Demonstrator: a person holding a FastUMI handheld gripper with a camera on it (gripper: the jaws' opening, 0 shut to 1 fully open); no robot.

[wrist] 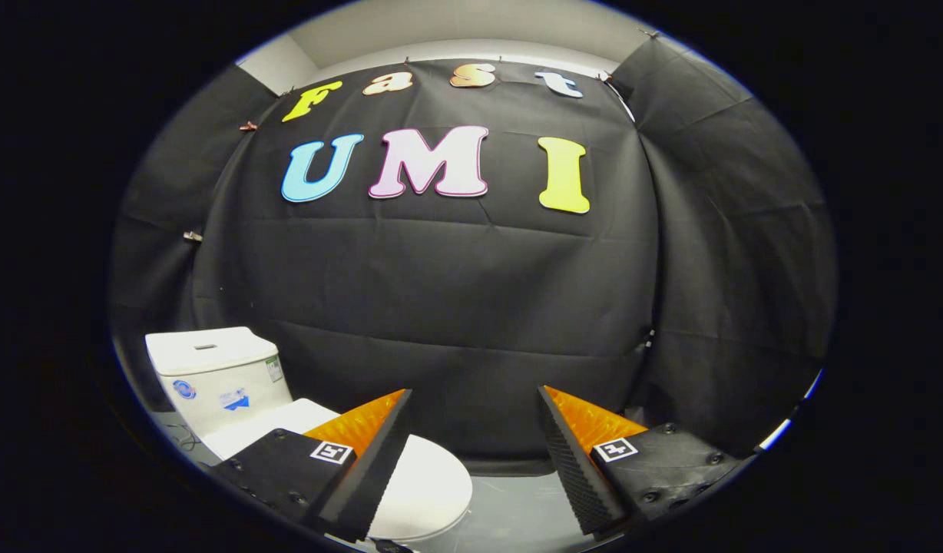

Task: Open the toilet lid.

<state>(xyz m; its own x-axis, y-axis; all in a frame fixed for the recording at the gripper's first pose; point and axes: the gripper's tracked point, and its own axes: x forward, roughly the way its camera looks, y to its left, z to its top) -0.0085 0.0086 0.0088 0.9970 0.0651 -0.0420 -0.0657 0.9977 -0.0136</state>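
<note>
1. You are holding the gripper point(475, 445) with its fingers spread wide, pinching nothing.
2. The white toilet lid point(425, 480) is lying closed, partly under your left finger.
3. The cistern point(214, 372) is standing behind it.

The gripper view rides on the gripper point(474, 399) and looks forward along its two spread fingers, from above and slightly downward. It faces the booth wall point(456, 307) ahead; the toilet point(425, 484) lies near, below the left finger.
</note>
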